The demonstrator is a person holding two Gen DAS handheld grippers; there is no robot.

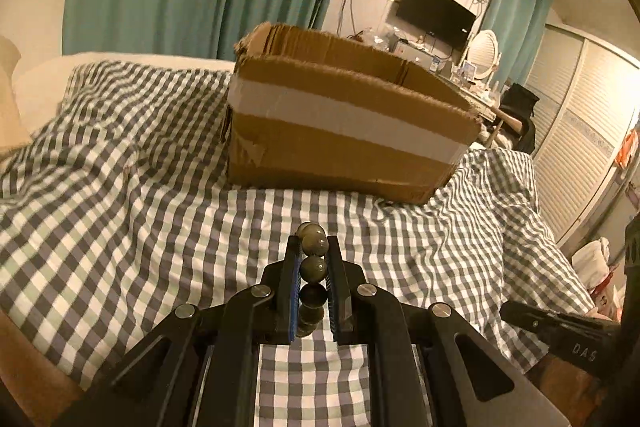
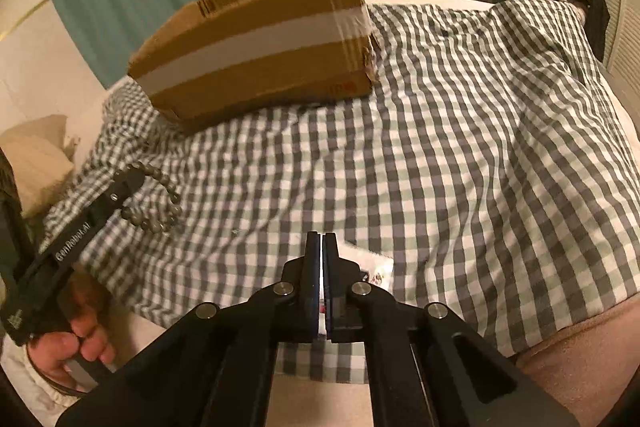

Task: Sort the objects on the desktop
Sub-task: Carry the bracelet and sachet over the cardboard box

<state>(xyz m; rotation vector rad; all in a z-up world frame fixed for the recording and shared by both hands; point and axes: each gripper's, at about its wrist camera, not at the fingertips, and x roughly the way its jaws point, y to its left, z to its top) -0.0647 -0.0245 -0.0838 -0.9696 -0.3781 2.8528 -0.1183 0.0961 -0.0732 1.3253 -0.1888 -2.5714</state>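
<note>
The left gripper (image 1: 313, 247) has its jaws closed on a string of dark green beads (image 1: 314, 269), pinched in a column between the blue pads and held above the checked bedspread (image 1: 140, 219). From the right wrist view the bead loop (image 2: 156, 203) hangs from that gripper, whose side reads "GenRobot.AI". The right gripper (image 2: 322, 247) is clamped on a thin white card (image 2: 372, 265), whose print is too small to read. Farther back, an open cardboard box (image 1: 340, 131) with a white tape band sits on the bedspread. The far side of the room holds a dark television (image 1: 436, 15).
</note>
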